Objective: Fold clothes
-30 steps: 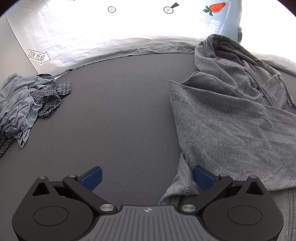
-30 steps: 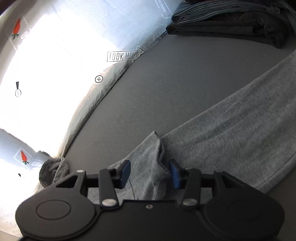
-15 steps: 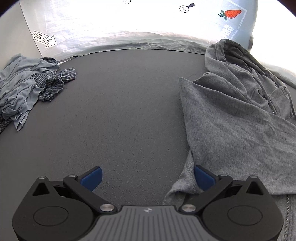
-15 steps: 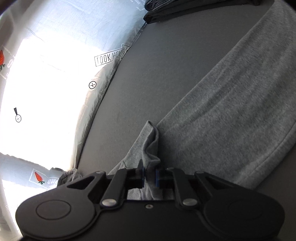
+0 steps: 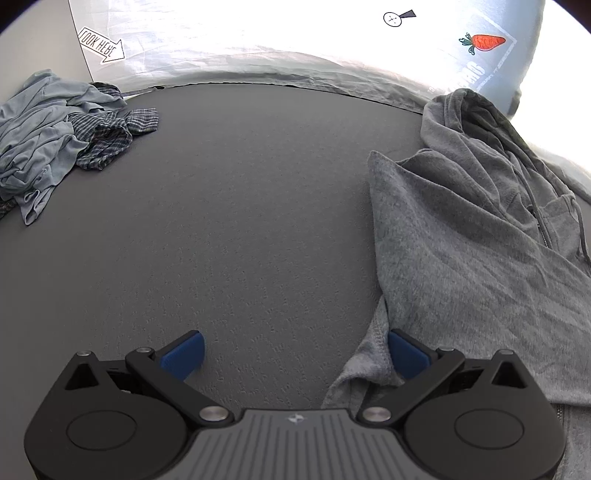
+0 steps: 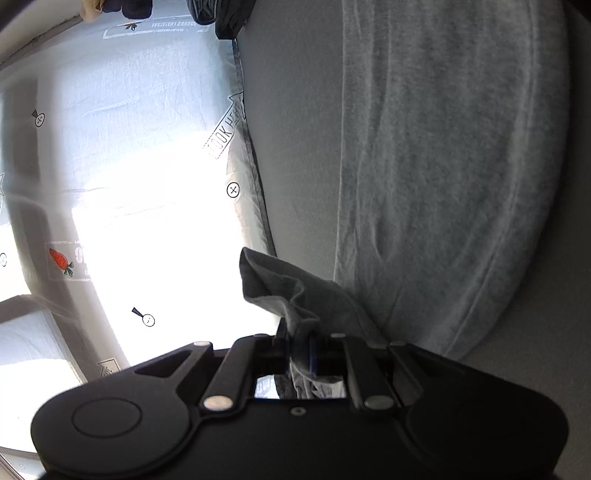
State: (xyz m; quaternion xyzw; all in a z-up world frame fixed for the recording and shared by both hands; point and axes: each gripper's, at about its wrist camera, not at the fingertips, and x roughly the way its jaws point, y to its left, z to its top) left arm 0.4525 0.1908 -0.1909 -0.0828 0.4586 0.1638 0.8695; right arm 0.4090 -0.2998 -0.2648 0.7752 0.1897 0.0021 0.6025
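- The left gripper [image 5: 293, 349] stands wide open low over the dark mat [image 5: 240, 221]; its right blue pad [image 5: 406, 352] is just beside a hem of the grey hoodie [image 5: 461, 258], with nothing pinched.
- The hoodie lies spread on the right part of the mat, hood toward the white sheet [image 5: 258, 40] (zip and drawcord showing).
- The right gripper [image 6: 301, 350] is clamped on a bunched fold of the hoodie [image 6: 436, 184], which sticks up past the pads.
- A heap of blue and plaid clothes [image 5: 55, 136] sits at the mat's far left, well apart from the hoodie.
- Dark folded clothes [image 6: 218, 14] lie at the mat's far end.
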